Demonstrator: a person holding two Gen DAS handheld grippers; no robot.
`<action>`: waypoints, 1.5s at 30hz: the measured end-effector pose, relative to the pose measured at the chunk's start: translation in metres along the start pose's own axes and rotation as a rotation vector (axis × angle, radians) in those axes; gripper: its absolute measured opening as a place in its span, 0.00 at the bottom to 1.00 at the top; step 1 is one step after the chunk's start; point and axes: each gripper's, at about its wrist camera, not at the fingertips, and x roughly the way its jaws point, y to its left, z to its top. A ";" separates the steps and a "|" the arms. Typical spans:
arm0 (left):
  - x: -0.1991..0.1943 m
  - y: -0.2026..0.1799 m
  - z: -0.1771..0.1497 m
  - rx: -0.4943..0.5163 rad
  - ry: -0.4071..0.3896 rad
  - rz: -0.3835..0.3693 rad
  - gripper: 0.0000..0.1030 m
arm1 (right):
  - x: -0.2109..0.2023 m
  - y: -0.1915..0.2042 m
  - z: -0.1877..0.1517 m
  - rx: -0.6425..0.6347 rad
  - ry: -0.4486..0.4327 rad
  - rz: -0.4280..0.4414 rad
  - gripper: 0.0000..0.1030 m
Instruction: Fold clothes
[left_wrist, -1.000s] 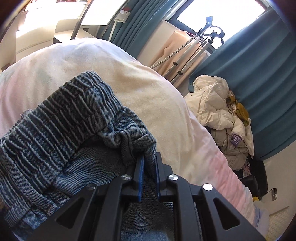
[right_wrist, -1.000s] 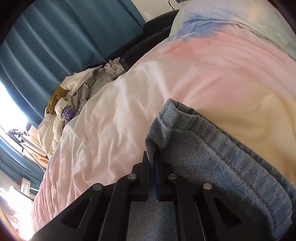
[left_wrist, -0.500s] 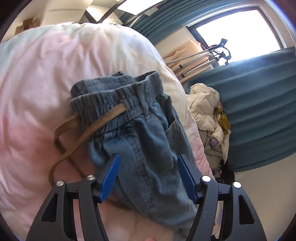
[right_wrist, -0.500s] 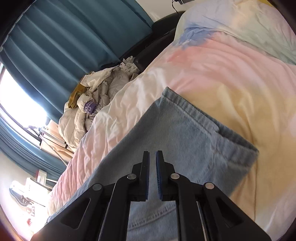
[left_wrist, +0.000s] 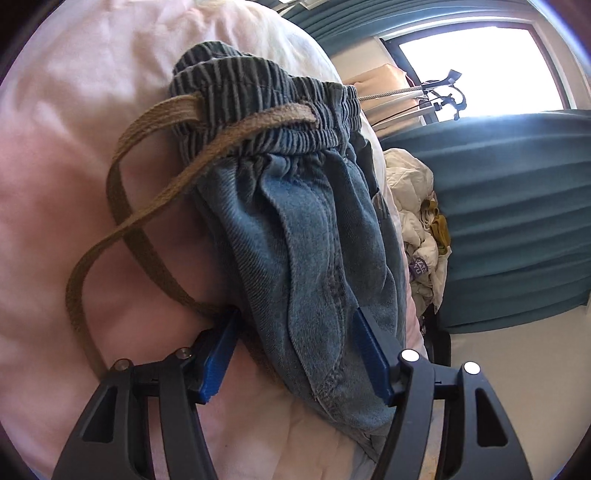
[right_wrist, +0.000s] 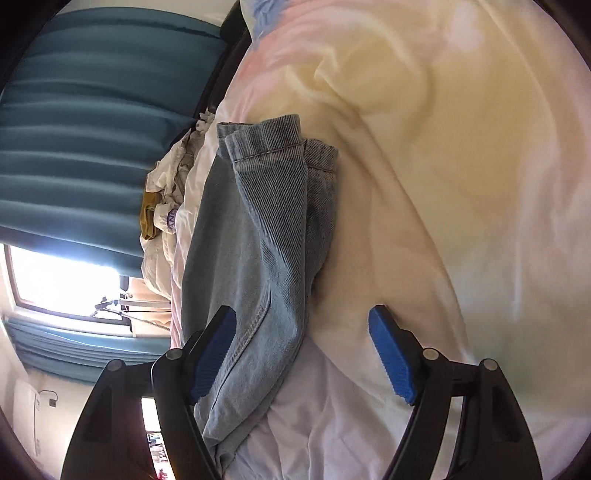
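- On the pink-and-cream duvet (left_wrist: 66, 155) the jeans (left_wrist: 314, 258) lie folded lengthwise: waistband (left_wrist: 280, 110) at the far end in left view, hem (right_wrist: 266, 144) at the far end in right view.
- Left gripper (left_wrist: 295, 354): jaws wide, have just been closing a little; denim lies between the pads, not pressed.
- Right gripper (right_wrist: 303, 354): jaws wide, just opened; left pad over the jeans, right pad over the duvet, nothing held.
- Next, prob.: fold hem end to waistband. Take both layers of denim, not the duvet.
- Tuck the brown drawstring (left_wrist: 122, 206), beside the jeans, so it doesn't snag.
- Lift both ends w/ equal height, keep edges aligned.
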 end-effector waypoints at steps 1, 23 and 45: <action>0.005 -0.002 0.002 0.014 -0.008 0.010 0.54 | 0.006 0.002 0.003 -0.019 -0.007 0.009 0.73; 0.016 -0.049 0.022 0.174 -0.127 0.181 0.14 | 0.033 0.033 0.030 -0.202 -0.165 -0.057 0.13; -0.163 0.003 -0.079 0.153 -0.048 0.060 0.10 | -0.124 0.029 0.022 -0.194 -0.200 0.104 0.12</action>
